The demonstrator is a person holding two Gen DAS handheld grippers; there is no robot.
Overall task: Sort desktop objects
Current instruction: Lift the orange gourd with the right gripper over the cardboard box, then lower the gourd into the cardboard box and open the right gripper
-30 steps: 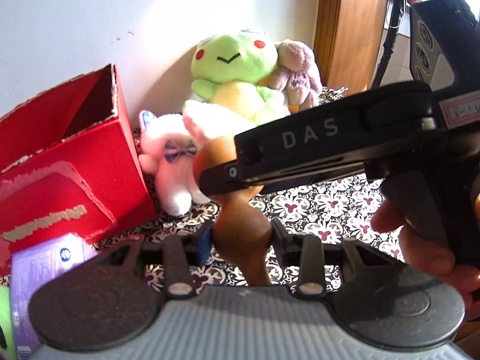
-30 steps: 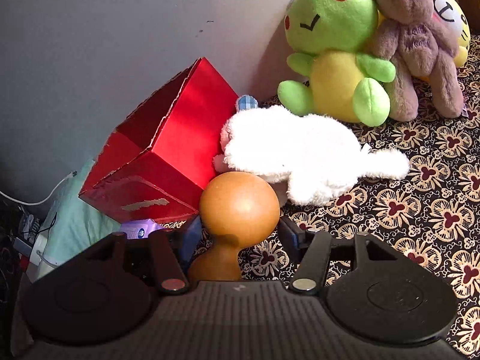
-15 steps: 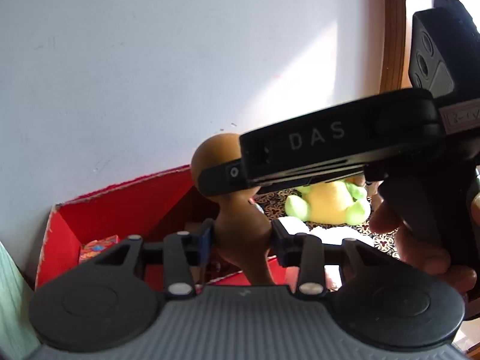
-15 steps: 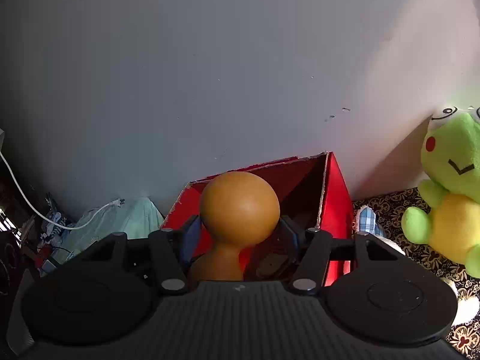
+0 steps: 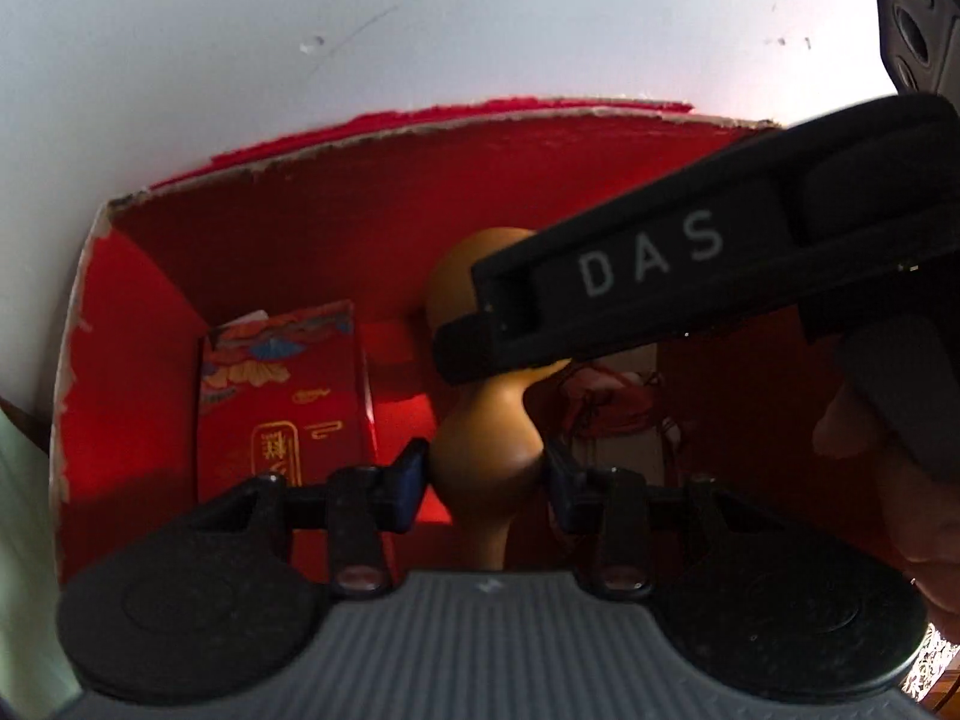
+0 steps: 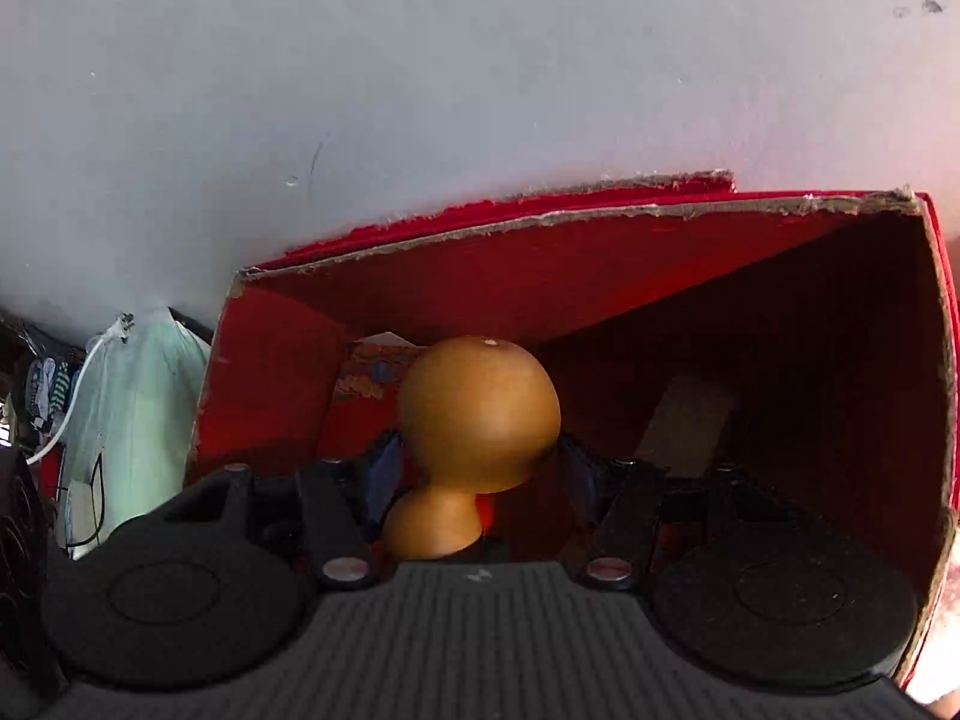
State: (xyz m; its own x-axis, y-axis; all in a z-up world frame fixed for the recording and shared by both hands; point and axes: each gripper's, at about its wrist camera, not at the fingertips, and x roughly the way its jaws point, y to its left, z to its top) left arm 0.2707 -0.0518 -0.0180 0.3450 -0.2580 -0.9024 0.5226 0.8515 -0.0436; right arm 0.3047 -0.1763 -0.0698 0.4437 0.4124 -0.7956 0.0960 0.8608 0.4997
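A brown wooden gourd (image 5: 486, 438) hangs inside the open top of a red cardboard box (image 5: 420, 192). My left gripper (image 5: 486, 468) is shut on its lower, smaller bulb. The right gripper (image 6: 480, 456) is shut on the large round bulb of the gourd (image 6: 480, 414), and one of its black fingers (image 5: 660, 276) crosses the left wrist view and hides part of that bulb. In the right wrist view the box's torn rim (image 6: 540, 222) runs just beyond the gourd. The box floor under the gourd is in shadow.
A red printed packet (image 5: 282, 396) stands inside the box at the left. Tangled red cord (image 5: 606, 402) lies in the box's right half, and a pale card strip (image 6: 690, 420) leans there. A hand (image 5: 924, 510) holds the right gripper. Pale green cloth (image 6: 138, 408) and a white cable (image 6: 72, 402) lie left of the box. A white wall is close behind.
Both grippers carried the gourd away from the plush toys, over the red box's rim, and down into its opening. Both stayed shut on it throughout.
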